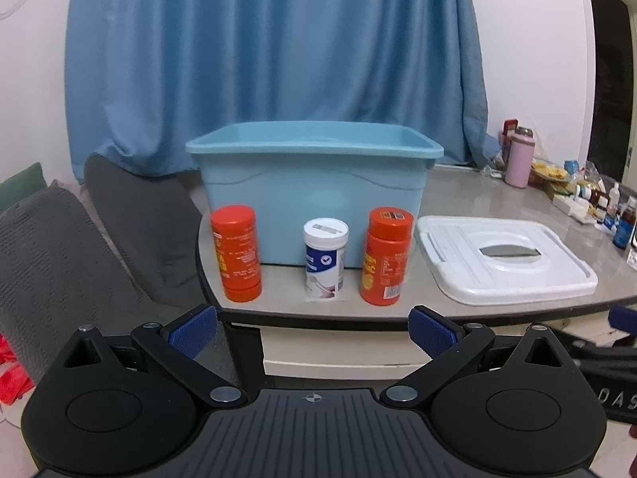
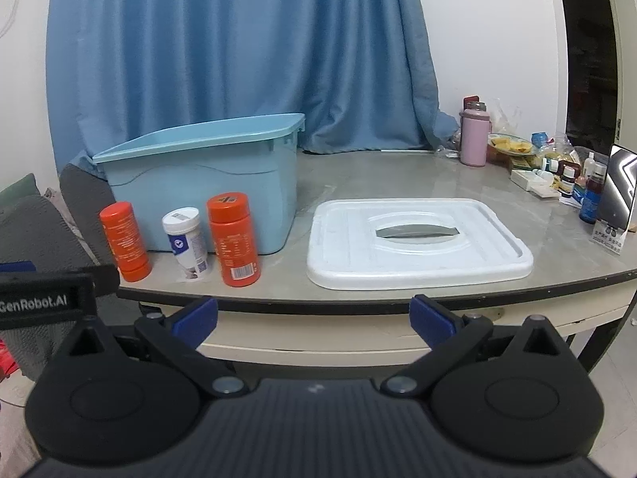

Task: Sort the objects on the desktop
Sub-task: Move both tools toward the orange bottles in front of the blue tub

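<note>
Currently both tools, left tool (image 1: 312, 328) and right tool (image 2: 313, 318), are held spread, gripping nothing. Two orange bottles (image 1: 237, 253) (image 1: 385, 256) and a white bottle (image 1: 325, 259) are lined up near the blue bin (image 1: 314, 191) on the tabletop (image 1: 458, 195).

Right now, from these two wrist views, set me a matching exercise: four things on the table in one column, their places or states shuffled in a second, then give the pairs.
Things
1. blue bin
2. white lid
3. white bottle
4. pink flask

Places or states
A. stands upright between the two orange bottles
B. lies flat on the table, off the bin, to its right
C. stands open behind the three bottles
D. stands at the far right of the table, amid the clutter

Pairs: 1-C, 2-B, 3-A, 4-D
</note>
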A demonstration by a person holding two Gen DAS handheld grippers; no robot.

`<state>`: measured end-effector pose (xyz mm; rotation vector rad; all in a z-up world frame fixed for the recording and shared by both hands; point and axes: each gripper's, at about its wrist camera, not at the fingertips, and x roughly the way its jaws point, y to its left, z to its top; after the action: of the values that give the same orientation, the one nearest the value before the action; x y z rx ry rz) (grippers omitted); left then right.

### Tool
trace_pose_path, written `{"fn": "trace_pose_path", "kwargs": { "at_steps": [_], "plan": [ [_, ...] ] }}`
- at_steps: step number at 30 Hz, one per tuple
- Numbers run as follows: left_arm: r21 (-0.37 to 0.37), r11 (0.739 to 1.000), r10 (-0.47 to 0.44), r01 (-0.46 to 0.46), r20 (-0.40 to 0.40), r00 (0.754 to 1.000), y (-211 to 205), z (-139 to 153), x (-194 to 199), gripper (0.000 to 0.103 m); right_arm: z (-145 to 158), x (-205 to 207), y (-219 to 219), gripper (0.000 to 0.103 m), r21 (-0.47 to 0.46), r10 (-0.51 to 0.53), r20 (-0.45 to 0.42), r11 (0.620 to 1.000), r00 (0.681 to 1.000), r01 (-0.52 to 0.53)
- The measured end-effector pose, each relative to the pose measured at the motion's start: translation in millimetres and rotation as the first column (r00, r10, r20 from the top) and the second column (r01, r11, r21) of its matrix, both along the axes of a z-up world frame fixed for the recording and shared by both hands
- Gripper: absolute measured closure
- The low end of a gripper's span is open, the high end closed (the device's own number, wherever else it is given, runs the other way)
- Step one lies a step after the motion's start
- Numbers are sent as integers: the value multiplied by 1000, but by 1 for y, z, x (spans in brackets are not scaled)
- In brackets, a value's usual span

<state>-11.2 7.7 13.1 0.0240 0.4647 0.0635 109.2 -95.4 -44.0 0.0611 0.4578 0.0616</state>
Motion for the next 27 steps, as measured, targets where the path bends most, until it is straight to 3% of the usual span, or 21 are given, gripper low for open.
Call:
{"fn": "trace_pose_path", "kwargs": {
  "at_steps": [12,19,27],
  "plan": [
    [-42,999,-14,14,-5,1000,37,2,22,0,3,19,28,0,-27,14,32,1000,999,-13],
    [-53,998,-34,34,-7,999,63,0,31,0,0,24,44,0,17,-42,13,999,999,42],
    [-73,997,-28,28,6,1000,85,-6,42,0,-6,36,67,0,-9,-42,20,999,999,42]
  ]
}}
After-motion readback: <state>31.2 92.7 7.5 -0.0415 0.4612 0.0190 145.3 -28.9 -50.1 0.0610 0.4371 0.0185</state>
